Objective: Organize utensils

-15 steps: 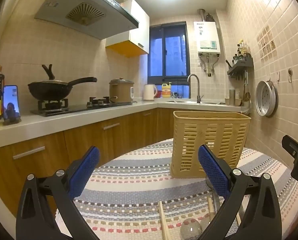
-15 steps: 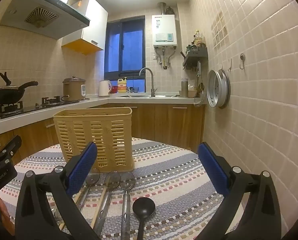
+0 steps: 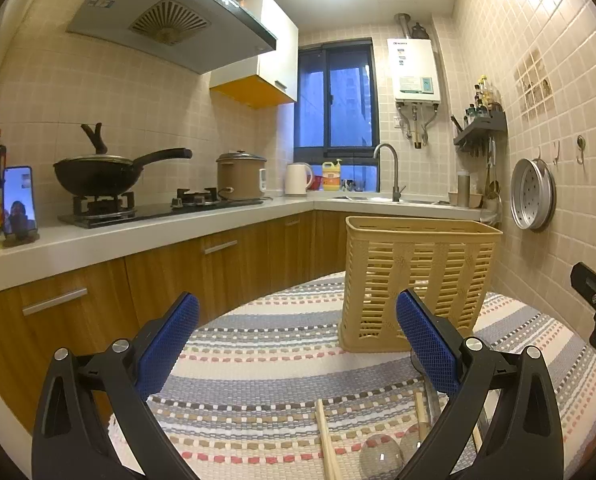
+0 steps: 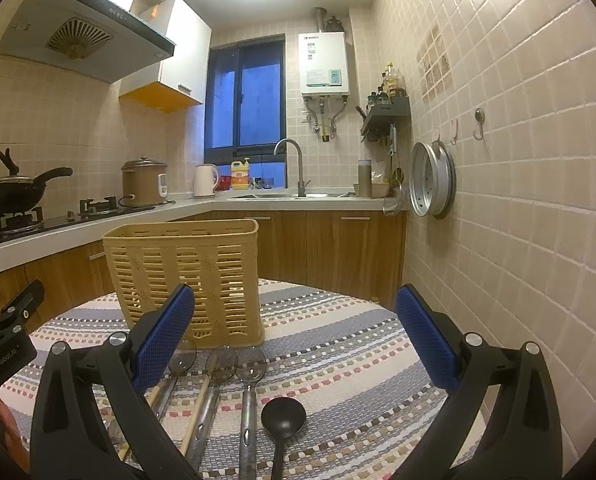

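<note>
Right, both tools spread wide, nothing between the pads: left gripper (image 3: 298,344) and right gripper (image 4: 296,340) hang level over the striped cloth (image 4: 338,344). Yellow basket (image 4: 190,276) stands upright mid-table. Just in front of it lie the utensils: three steel spoons (image 4: 250,376), a black ladle (image 4: 283,416) and chopsticks (image 3: 328,444), handles toward the camera.
</note>
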`<state>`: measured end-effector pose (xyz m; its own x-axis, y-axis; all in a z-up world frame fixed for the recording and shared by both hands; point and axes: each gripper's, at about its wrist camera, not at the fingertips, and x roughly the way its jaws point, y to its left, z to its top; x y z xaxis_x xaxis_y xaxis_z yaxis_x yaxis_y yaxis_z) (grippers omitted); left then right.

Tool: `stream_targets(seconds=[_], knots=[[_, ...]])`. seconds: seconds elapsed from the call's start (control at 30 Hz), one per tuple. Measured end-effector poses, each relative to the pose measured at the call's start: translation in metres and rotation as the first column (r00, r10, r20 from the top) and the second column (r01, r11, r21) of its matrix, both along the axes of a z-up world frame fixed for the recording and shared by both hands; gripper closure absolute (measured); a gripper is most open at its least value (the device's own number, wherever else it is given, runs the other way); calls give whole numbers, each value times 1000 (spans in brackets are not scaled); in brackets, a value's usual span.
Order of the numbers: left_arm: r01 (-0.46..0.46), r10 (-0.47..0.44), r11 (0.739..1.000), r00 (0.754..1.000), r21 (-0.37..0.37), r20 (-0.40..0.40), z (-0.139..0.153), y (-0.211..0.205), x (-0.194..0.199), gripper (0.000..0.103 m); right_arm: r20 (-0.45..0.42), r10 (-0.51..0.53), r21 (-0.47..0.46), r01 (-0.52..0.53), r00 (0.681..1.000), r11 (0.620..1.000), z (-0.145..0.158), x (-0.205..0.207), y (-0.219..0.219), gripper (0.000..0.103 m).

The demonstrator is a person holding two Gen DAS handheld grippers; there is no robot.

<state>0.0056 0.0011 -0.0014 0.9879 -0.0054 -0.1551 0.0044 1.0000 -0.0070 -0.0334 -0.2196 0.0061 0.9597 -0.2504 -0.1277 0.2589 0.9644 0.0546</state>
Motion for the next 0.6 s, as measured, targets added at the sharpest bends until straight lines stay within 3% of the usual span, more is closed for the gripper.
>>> stream_targets(seconds=[0.6], knots=[[-5,5,1000,1000,13,15,-1,-1,2,7,-2,-1,6,1,1000,1000,-1,-1,-1,7]])
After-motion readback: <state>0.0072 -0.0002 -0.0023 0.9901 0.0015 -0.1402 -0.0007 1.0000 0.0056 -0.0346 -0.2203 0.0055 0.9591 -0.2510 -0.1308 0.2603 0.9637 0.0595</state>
